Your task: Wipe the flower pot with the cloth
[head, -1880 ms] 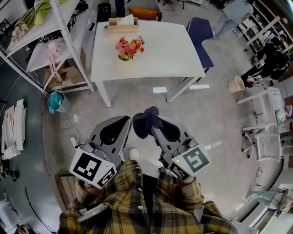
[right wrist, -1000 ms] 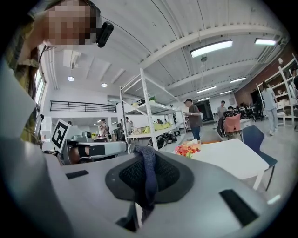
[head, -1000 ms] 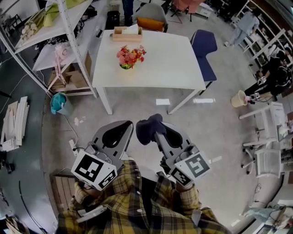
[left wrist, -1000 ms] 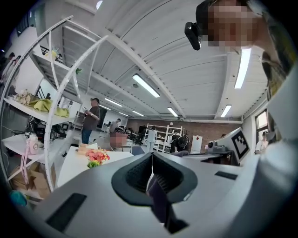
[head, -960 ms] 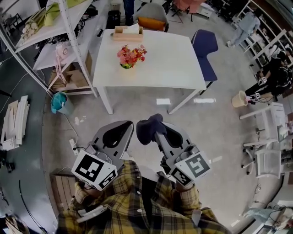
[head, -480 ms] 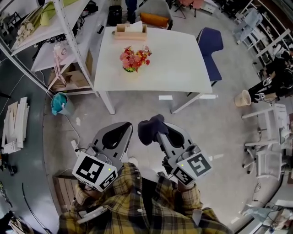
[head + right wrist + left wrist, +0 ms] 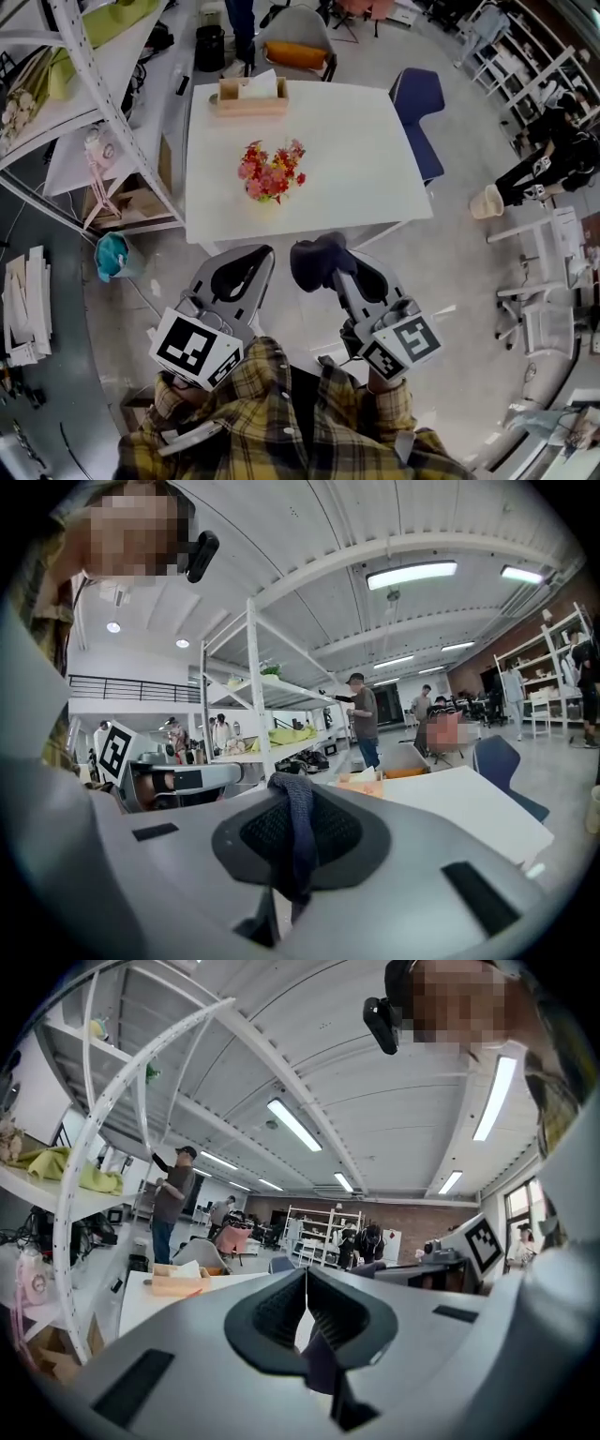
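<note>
A pot of red and pink flowers (image 7: pixel 270 178) stands on the white table (image 7: pixel 366 150), just beyond both grippers. My right gripper (image 7: pixel 323 255) is shut on a dark blue cloth (image 7: pixel 314 262), which bunches over its tips near the table's front edge. In the right gripper view the cloth (image 7: pixel 298 829) hangs pinched between the closed jaws of the right gripper (image 7: pixel 294 803). My left gripper (image 7: pixel 257 253) is beside it, shut with nothing in it. In the left gripper view the left gripper (image 7: pixel 306 1286) shows its jaws pressed together.
A wooden tissue box (image 7: pixel 248 95) sits at the table's far edge. A blue chair (image 7: pixel 418 101) is at the right, a grey chair with an orange cushion (image 7: pixel 294 52) behind. White shelving (image 7: pixel 89 66) runs along the left, with a teal bin (image 7: pixel 111 255) below. People are at the right.
The table and the flower pot have come closer to both grippers. The gripper tips now reach the table's front edge. Both grips look unchanged.
</note>
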Available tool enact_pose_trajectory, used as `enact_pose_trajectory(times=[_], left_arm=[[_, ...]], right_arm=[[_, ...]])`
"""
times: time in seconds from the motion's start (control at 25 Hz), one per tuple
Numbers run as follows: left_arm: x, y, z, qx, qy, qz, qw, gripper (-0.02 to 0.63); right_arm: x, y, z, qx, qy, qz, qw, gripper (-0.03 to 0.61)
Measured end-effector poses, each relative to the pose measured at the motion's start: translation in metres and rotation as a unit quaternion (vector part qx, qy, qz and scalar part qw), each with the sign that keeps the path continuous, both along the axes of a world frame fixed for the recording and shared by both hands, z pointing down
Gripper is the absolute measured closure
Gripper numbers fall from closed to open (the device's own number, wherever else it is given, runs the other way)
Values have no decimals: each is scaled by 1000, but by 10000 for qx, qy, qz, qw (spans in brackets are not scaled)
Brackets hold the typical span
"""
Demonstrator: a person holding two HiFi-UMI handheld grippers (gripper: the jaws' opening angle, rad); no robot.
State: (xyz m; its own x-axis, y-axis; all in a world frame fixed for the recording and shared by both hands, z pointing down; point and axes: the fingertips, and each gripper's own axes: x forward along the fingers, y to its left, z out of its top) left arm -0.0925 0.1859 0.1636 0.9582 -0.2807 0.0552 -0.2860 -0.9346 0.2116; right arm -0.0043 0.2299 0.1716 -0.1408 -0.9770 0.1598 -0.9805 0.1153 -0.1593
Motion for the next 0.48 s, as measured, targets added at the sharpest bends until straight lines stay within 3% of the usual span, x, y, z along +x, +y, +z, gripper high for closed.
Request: enact_pose_trajectory(times=[0.48], left_arm=[[14,-69,29,-314,-245,-11,9992,603]], right_arm=[[42,-60,22,-297,-184,414,9985,563]])
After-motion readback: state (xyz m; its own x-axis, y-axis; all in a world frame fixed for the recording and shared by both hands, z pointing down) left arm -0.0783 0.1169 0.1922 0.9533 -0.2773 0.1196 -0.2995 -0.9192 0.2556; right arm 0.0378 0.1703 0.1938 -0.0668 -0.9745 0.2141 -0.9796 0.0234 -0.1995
